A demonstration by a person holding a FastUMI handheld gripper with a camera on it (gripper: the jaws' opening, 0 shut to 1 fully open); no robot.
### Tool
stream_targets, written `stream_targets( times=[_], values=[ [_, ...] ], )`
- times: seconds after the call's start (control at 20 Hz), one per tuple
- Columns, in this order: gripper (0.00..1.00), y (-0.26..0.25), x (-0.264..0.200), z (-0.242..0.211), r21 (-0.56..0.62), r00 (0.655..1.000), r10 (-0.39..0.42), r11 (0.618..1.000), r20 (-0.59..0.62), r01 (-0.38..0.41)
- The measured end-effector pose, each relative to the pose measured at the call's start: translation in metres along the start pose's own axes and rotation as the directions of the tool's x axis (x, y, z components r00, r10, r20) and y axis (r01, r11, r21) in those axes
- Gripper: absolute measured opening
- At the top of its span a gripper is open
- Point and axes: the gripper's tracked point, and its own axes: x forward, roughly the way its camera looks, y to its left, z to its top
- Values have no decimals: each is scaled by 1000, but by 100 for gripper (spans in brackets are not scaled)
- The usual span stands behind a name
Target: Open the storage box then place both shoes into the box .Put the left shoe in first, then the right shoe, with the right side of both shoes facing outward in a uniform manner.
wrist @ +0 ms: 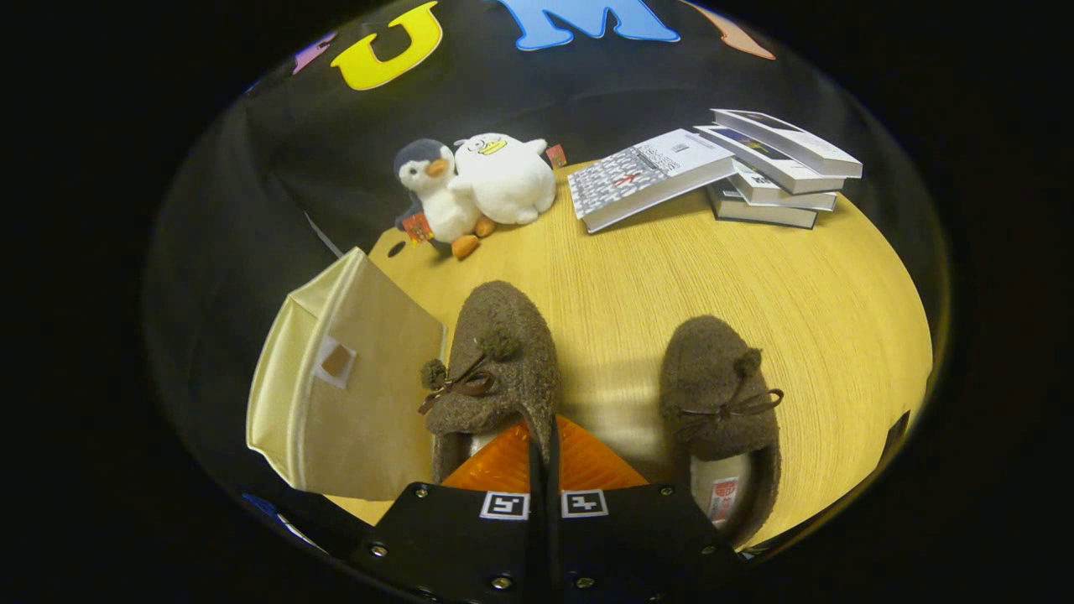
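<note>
The gripper (544,449) is pinched on the heel rim of the left shoe (497,369) at lower centre. One more shoe (720,403) sits right, the closed storage box (352,386) left. Two plush toys (478,184) and four books (738,168) lie across the counter (755,294) top.

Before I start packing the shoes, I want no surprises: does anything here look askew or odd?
Only the book pile: its books sit fanned and crooked. Both shoes, left and right, stand upright beside the storage box. The gripper is shut.

The wooden table (671,277) carries two shoes (499,361), a storage box (352,394), plush toys (478,184) and books (755,168).
</note>
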Motion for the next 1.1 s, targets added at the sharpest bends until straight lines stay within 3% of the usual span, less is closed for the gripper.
stream_targets(
  times=[0.55, 0.85, 1.1],
  values=[
    [0, 117, -47, 64, 15, 982, 144, 989, 119, -147],
    [0, 184, -33, 46, 17, 975, 202, 979, 92, -204],
    [0, 219, -5, 23, -5, 980, 194, 981, 54, -194]
  ],
)
